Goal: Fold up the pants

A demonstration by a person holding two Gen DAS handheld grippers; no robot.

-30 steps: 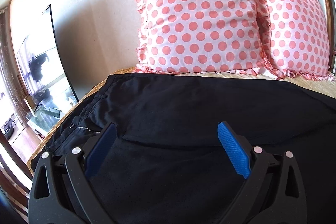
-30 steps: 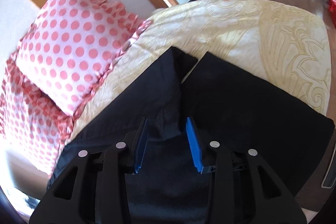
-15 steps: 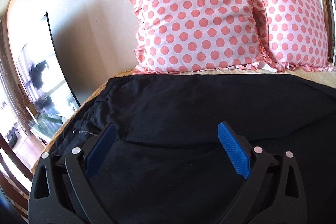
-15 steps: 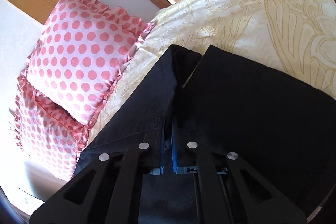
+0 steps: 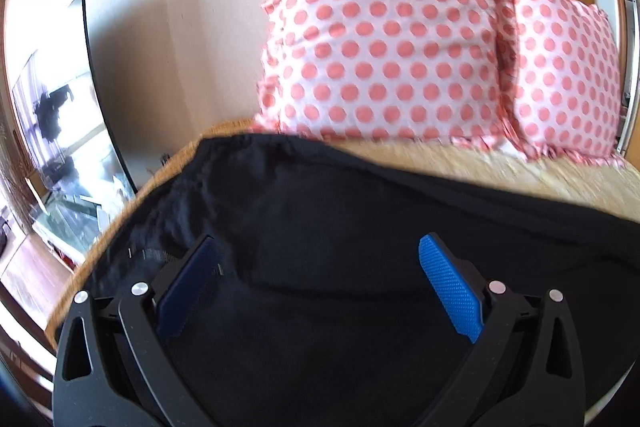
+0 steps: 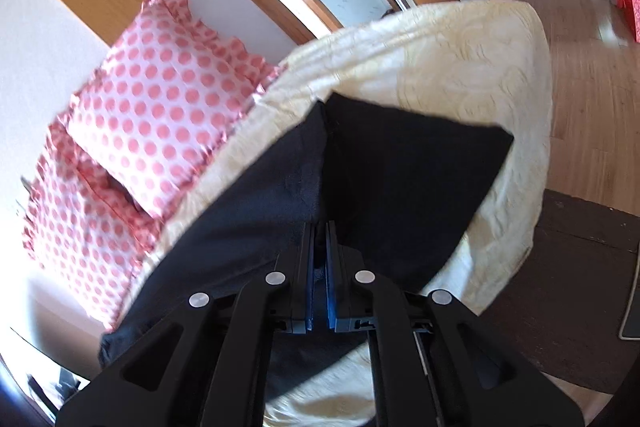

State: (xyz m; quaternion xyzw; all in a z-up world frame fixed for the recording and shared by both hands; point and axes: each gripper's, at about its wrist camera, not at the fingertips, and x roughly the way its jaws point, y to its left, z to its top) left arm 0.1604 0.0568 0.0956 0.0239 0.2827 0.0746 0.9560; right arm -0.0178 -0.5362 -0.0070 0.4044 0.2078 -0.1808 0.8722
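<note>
One pair of black pants (image 5: 360,247) is spread on the bed (image 6: 460,67), its two legs seen from the right wrist. Two polka-dot pillows (image 5: 380,39) are propped against the wall. The left gripper (image 5: 320,271) is held over the cloth, jaws apart. The right gripper (image 6: 320,259) is clamped on pants fabric, jaws together.

Left gripper (image 5: 320,267) with blue pads spread wide above black pants (image 5: 340,227), cloth beneath them unpinched, two pink polka-dot pillows (image 5: 380,39) against the wall behind, yellow bedspread (image 5: 520,171)
</note>
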